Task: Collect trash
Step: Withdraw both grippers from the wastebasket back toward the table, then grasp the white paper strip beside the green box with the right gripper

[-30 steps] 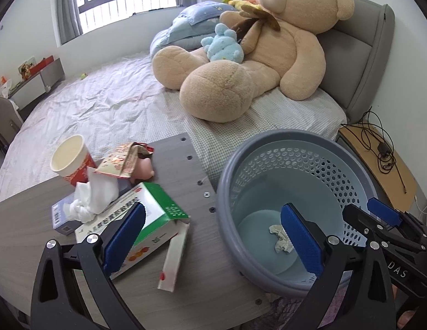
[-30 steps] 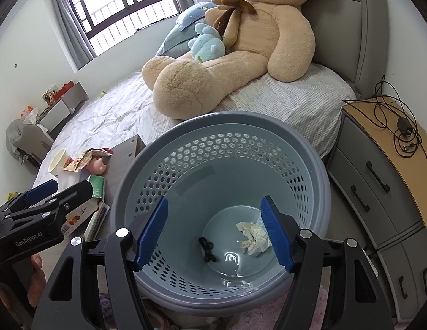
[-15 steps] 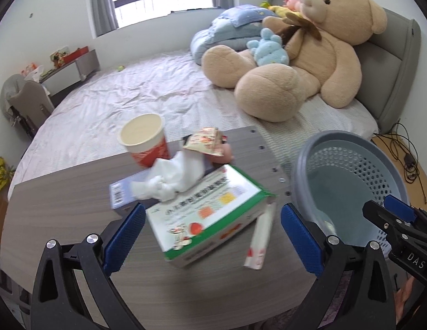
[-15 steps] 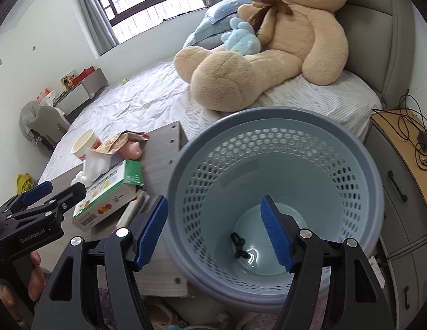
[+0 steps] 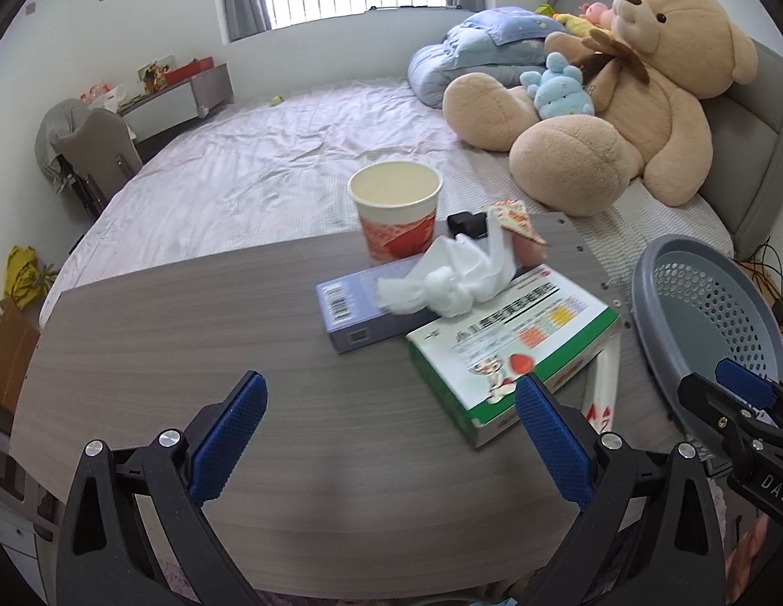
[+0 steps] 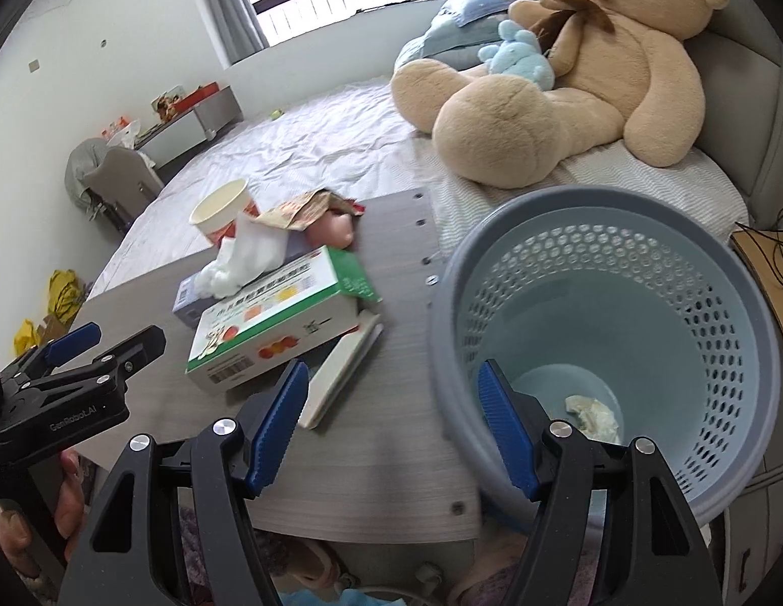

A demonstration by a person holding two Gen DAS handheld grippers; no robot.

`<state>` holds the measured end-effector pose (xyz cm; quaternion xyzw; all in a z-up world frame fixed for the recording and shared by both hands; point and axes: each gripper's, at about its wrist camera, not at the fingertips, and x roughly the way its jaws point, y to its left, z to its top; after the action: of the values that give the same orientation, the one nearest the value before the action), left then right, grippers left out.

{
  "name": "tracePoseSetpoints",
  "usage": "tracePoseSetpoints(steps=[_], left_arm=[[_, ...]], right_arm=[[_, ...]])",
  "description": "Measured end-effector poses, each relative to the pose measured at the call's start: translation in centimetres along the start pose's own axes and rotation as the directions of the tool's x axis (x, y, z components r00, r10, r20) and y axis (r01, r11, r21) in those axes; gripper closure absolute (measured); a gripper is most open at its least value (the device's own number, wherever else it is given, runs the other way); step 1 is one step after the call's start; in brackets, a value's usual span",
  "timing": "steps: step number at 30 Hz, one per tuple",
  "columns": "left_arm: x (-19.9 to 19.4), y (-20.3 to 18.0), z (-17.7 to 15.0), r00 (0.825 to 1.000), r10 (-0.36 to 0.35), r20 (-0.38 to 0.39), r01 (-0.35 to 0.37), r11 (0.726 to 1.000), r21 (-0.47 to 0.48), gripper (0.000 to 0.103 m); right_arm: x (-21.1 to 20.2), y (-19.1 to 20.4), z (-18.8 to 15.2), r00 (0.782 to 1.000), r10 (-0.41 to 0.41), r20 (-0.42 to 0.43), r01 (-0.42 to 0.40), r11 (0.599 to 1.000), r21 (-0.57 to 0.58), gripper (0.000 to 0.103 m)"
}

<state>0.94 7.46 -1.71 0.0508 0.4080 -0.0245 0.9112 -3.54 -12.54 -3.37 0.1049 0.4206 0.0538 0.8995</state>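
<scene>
I am logging on the tabletop (image 5: 189,333): one paper cup (image 5: 395,209), one crumpled tissue (image 5: 454,278), two boxes, one basket (image 6: 618,333); both hand-held grippers (image 5: 386,434) (image 6: 391,424) gaping wide, holding nothing.

Matt wood-grain table (image 5: 189,333); perforated smooth plastic basket (image 6: 694,272); glossy cardboard box (image 5: 512,348); crumpled soft tissue (image 5: 452,278); paper cup (image 5: 396,212).

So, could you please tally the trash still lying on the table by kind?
Boxes: 3, green-and-white box, blue-grey box, slim white box
Paper cups: 1, paper cup
Tissues: 1, crumpled tissue
Wrappers: 1, snack wrapper
Total: 6
</scene>
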Motion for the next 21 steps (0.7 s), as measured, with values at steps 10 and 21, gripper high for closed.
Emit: tracePoseSetpoints(steps=[10,21], left_arm=[[0.2,2.5,-1.6,1.000,0.025,-0.001,-0.025,0.999,-0.036,0.006],[0.3,3.9,-1.7,1.000,0.025,0.011,-0.024,0.997,-0.070,0.006]], right_arm=[[2.7,3.3,-0.9,0.999,-0.026,-0.045,0.024,0.999,-0.040,0.036],[5.5,4.3,-0.4,0.991,-0.095,-0.089,0.092,0.995,-0.040,0.036]])
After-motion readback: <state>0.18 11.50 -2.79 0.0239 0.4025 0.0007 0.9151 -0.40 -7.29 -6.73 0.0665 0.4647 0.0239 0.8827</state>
